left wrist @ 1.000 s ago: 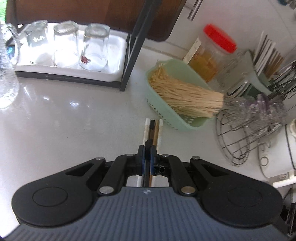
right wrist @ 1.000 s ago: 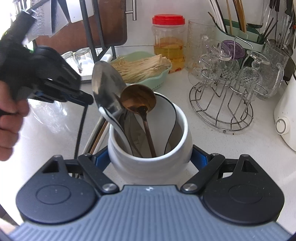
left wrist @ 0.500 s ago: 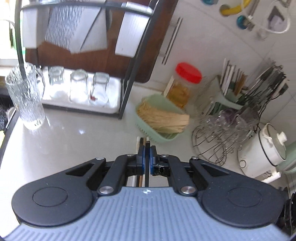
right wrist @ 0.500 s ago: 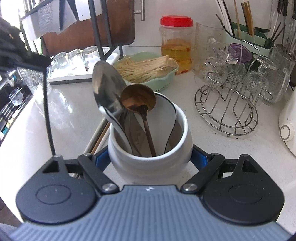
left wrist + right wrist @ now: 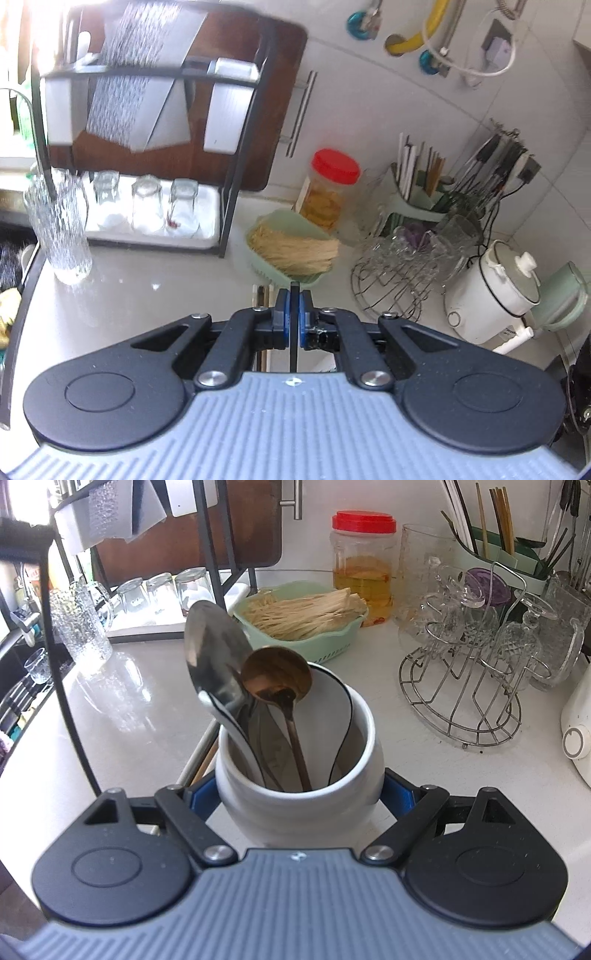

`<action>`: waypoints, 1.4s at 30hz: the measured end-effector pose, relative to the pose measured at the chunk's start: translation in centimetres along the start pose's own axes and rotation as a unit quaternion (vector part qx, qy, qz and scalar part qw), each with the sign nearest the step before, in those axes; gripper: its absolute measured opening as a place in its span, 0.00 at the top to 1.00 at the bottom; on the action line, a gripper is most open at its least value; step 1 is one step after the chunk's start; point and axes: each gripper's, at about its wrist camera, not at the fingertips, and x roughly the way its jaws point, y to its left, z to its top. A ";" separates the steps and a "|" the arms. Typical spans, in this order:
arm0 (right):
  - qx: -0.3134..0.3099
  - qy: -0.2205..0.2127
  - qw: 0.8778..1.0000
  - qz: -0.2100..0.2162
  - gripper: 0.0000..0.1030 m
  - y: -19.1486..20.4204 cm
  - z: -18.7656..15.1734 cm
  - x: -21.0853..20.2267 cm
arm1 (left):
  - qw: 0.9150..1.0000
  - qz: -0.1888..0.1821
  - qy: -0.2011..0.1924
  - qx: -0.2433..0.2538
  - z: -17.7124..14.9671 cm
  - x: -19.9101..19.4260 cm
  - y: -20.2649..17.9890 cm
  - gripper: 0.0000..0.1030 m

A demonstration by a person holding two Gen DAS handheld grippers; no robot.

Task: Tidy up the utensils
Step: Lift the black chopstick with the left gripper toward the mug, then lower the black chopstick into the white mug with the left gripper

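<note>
Currently:
left gripper (image 5: 294, 295): pinched one black chopstick (image 5: 294, 332)
right gripper (image 5: 299, 797): clamped one white jar (image 5: 295, 808)
jar contents: two spoons (image 5: 218, 664)
counter (image 5: 140, 716): two chopsticks (image 5: 197, 757)

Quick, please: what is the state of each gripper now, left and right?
Left gripper: shut on a thin black chopstick.
Right gripper: shut on the white jar with spoons.

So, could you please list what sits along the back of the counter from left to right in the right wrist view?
Textured glass pitcher → upturned glasses → green basket → red-lidded jar → wire glass rack.
</note>
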 end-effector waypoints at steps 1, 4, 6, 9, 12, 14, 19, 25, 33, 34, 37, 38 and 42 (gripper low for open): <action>0.000 0.000 1.000 0.000 0.12 0.1 -0.1 -0.1 | 1.000 -0.003 -0.004 0.006 0.3 -0.5 -0.3 0.95; -0.002 -0.001 1.000 0.001 0.12 0.4 -0.2 -0.2 | 1.000 -0.009 -0.019 0.019 1.3 -1.8 -1.1 0.95; -0.002 -0.002 1.000 0.002 0.12 0.5 -0.3 -0.3 | 0.999 -0.013 -0.031 0.026 2.1 -2.7 -1.6 0.95; 0.000 -0.003 1.000 0.001 0.12 0.6 -0.4 -0.3 | 0.998 -0.018 -0.045 0.036 3.1 -3.8 -2.4 0.95; 0.000 -0.005 1.000 0.001 0.12 0.7 -0.5 -0.3 | 0.997 -0.024 -0.056 0.045 4.1 -4.8 -3.1 0.95; 0.000 -0.007 1.000 0.001 0.12 0.7 -0.5 -0.3 | 0.996 -0.028 -0.064 0.050 4.7 -5.4 -3.5 0.95; 0.003 -0.012 1.000 -0.001 0.12 0.7 -0.7 -0.4 | 0.993 -0.041 -0.087 0.062 6.1 -6.8 -4.8 0.95; 0.006 -0.015 1.000 -0.003 0.12 0.9 -0.8 -0.5 | 0.990 -0.061 -0.101 0.074 7.3 -7.0 -6.5 0.95; 0.009 -0.017 1.000 -0.003 0.12 0.9 -0.9 -0.5 | 0.987 -0.092 -0.092 0.092 6.8 -4.6 -9.0 0.95; 0.009 -0.018 1.000 -0.003 0.12 0.9 -0.8 -0.5 | 0.987 -0.097 -0.091 0.092 6.7 -4.0 -9.4 0.95; 0.008 -0.020 1.000 -0.003 0.12 0.8 -0.9 -0.5 | 0.986 -0.099 -0.086 0.106 6.1 -2.4 -10.5 0.95; 0.008 -0.021 1.000 -0.002 0.12 0.8 -0.9 -0.5 | 0.985 -0.095 -0.083 0.114 5.8 -1.7 -10.9 0.95; 0.008 -0.022 1.000 -0.002 0.12 0.8 -1.0 -0.5 | 0.986 -0.092 -0.054 0.129 5.1 0.4 -11.6 0.95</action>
